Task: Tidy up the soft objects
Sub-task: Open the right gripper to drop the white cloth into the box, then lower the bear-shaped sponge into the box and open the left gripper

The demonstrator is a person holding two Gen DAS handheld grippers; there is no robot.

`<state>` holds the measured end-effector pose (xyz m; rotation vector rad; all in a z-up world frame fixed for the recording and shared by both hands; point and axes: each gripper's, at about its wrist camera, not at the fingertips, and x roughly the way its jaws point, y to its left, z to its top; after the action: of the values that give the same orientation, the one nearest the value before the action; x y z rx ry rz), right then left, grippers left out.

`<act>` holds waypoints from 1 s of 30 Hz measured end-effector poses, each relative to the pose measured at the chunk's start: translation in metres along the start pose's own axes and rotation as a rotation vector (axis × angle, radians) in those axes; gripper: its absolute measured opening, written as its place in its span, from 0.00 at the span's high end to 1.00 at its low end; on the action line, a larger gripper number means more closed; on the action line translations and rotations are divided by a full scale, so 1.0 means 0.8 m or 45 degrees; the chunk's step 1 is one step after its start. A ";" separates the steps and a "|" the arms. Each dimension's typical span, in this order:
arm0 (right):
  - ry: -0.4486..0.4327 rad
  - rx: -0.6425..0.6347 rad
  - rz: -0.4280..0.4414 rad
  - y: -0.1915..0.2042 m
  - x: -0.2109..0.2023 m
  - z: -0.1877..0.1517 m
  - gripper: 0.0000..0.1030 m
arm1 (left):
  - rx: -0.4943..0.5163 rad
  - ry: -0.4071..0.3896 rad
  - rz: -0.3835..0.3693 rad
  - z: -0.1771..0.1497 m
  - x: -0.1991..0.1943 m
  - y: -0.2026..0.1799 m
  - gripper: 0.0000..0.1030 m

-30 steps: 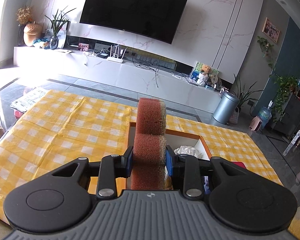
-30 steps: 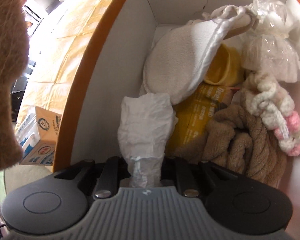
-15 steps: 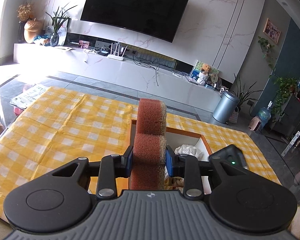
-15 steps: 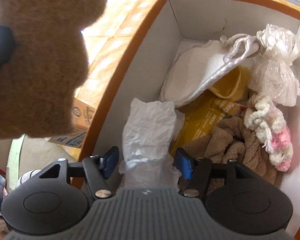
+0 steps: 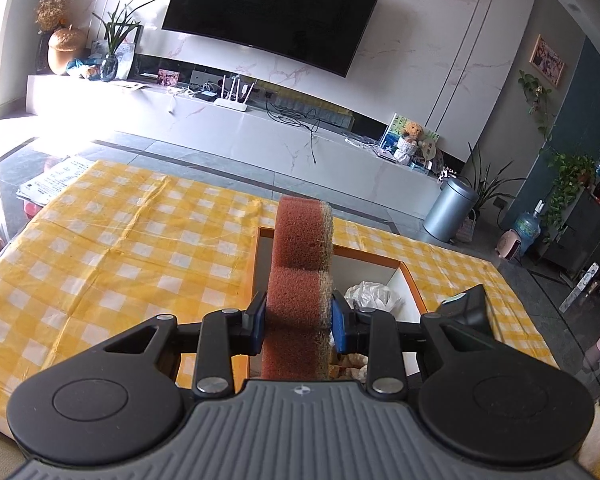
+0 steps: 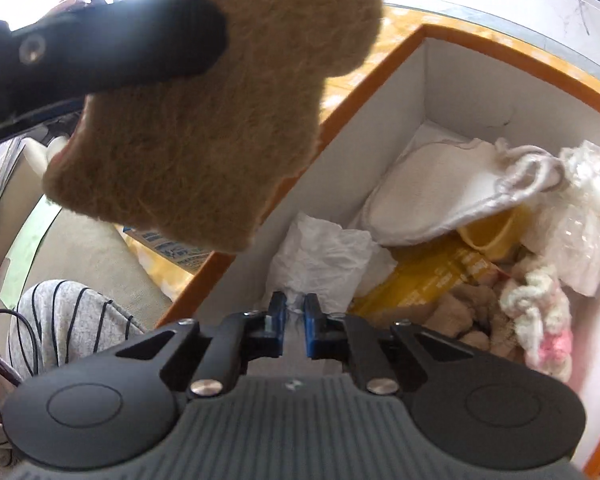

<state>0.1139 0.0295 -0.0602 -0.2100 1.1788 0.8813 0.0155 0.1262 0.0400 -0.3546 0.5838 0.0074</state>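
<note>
Box (image 6: 384, 80) already holds several soft items. Left gripper (image 5: 299, 316) clamped on sponge (image 5: 302, 264), raised over the box, not yet dropped. Right gripper (image 6: 295, 320) nearly closed, empty, above white bag (image 6: 324, 256).

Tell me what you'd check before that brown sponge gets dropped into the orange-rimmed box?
1. Sponge gripped by left tongs: ok, pinched between both pads.
2. Sponge fully over the box: cannot tell; it hangs near the left rim.
3. Room inside the box: ok, bare wall and floor on the left side.
4. Right tongs clear of the white tissue: cannot tell; the tips are nearly closed at its edge.
</note>
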 end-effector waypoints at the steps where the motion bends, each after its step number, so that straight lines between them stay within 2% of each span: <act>1: 0.034 0.018 0.000 -0.001 0.013 0.006 0.93 | -0.003 0.001 0.007 0.001 0.001 0.001 0.65; 3: 0.091 0.056 -0.020 -0.011 0.033 0.014 0.95 | 0.006 0.007 0.023 0.000 0.003 0.003 0.65; 6: 0.143 0.126 0.006 -0.026 0.050 0.020 0.96 | 0.017 0.014 0.041 -0.001 0.006 0.001 0.65; 12: 0.133 0.141 -0.012 -0.025 0.046 0.020 0.96 | 0.032 0.025 0.033 -0.002 0.007 -0.005 0.65; 15: 0.070 0.306 0.108 -0.044 0.032 0.012 0.89 | 0.038 0.020 0.029 -0.004 0.003 -0.006 0.65; 16: 0.048 0.354 0.167 -0.053 0.022 0.007 0.83 | 0.037 0.022 0.027 -0.004 0.003 -0.007 0.65; 17: 0.019 0.386 0.220 -0.061 0.012 0.003 0.64 | 0.033 0.024 0.024 -0.004 0.002 -0.008 0.65; 18: -0.023 0.397 0.258 -0.067 0.000 -0.001 0.56 | 0.031 0.022 0.019 -0.003 0.002 -0.010 0.65; 21: -0.166 0.377 0.285 -0.083 -0.047 -0.013 0.56 | 0.040 0.024 -0.004 -0.002 0.004 -0.019 0.65; 23: -0.362 0.377 0.241 -0.098 -0.091 -0.035 0.55 | 0.051 0.045 -0.025 -0.004 0.007 -0.024 0.65; 26: -0.605 0.423 0.222 -0.125 -0.140 -0.076 0.52 | 0.019 0.151 -0.190 -0.009 0.019 -0.025 0.65; 28: -0.646 0.475 0.158 -0.142 -0.158 -0.096 0.52 | 0.014 0.220 -0.254 -0.016 0.032 -0.031 0.65; 30: -0.636 0.496 0.004 -0.150 -0.169 -0.105 0.51 | 0.021 0.279 -0.255 -0.025 0.049 -0.040 0.65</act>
<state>0.1233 -0.1637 -0.0123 0.3153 0.8559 0.6387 0.0413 0.0858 0.0140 -0.3995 0.7623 -0.2314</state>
